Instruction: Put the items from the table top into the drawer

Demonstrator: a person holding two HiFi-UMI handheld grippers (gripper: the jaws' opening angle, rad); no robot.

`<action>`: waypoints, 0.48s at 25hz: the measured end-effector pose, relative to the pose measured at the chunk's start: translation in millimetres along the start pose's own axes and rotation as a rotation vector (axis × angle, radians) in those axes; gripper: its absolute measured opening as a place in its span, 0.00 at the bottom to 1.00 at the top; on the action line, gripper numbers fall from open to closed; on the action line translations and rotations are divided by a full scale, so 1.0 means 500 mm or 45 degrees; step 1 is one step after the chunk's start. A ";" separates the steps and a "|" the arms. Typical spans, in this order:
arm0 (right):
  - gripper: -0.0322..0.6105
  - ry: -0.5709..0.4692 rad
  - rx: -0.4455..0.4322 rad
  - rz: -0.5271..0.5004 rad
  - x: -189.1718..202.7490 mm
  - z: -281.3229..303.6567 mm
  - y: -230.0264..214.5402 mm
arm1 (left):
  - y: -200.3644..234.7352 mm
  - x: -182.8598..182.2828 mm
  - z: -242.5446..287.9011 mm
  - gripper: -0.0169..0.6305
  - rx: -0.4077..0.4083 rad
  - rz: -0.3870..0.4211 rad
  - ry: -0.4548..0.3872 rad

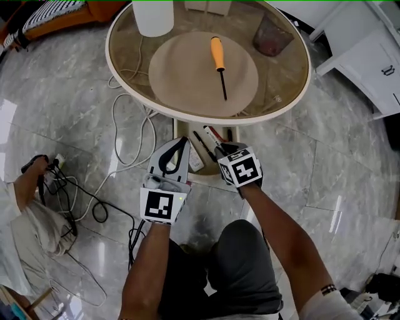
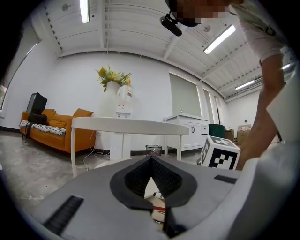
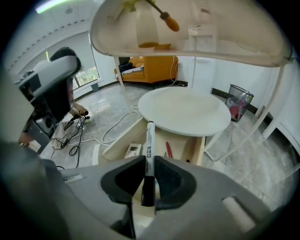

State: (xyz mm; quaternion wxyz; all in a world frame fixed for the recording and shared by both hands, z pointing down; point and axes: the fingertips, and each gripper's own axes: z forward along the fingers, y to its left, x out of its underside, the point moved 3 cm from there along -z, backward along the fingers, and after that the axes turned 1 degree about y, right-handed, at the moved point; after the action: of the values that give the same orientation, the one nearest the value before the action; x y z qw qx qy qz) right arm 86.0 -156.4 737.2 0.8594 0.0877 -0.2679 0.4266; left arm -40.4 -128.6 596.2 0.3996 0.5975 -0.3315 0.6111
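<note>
"Looking at the right tongs (image 3: 149, 165), what have they got?"

"A marker (image 3: 149, 140), with a white barrel that is dark at both ends. The tongs are clenched on its lower, dark part. The rest of it sticks straight out past the tips."

"Where is that against the drawer?"

"The drawer (image 3: 120, 137) stands pulled out under the round bench (image 1: 206, 119). The right tongs tilt down towards it, so the marker's free end hangs over the open box. From here I can't see it touching anything inside. A small white device (image 3: 133, 150) and a red pen (image 3: 168, 150) lie in there."

"And the left tongs?"

"The left tongs (image 2: 151, 161) are held level, close beside the right pair, just in front of the drawer. Their tips are pressed together with nothing gripped. Only the hollow behind the tips shows, and through it a bit of something white with a red band lower down."

"What's on the bench top?"

"A screwdriver (image 1: 218, 56) with an orange handle lies on the glass near the middle, well apart from both tongs. A white container (image 1: 153, 15) stands at the far edge, to the left. Through the glass you can see a wastebasket (image 1: 272, 36) on the floor beyond."

"Anything else about?"

"White and black cables (image 1: 128, 134) trail over the marble floor to the left."
</note>
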 end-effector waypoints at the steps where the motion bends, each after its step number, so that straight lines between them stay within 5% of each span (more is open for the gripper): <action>1: 0.15 0.017 -0.001 0.010 0.001 0.013 -0.006 | 0.003 0.007 0.004 0.03 0.001 0.006 -0.005; 12: 0.15 0.276 -0.020 0.004 0.035 0.115 -0.026 | 0.025 0.046 0.010 0.03 0.007 -0.018 -0.098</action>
State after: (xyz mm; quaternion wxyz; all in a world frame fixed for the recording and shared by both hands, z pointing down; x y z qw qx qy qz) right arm 82.6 -174.3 796.2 0.8833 0.0339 -0.1769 0.4329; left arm -48.6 -136.6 620.4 0.3890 0.6240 -0.3407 0.5859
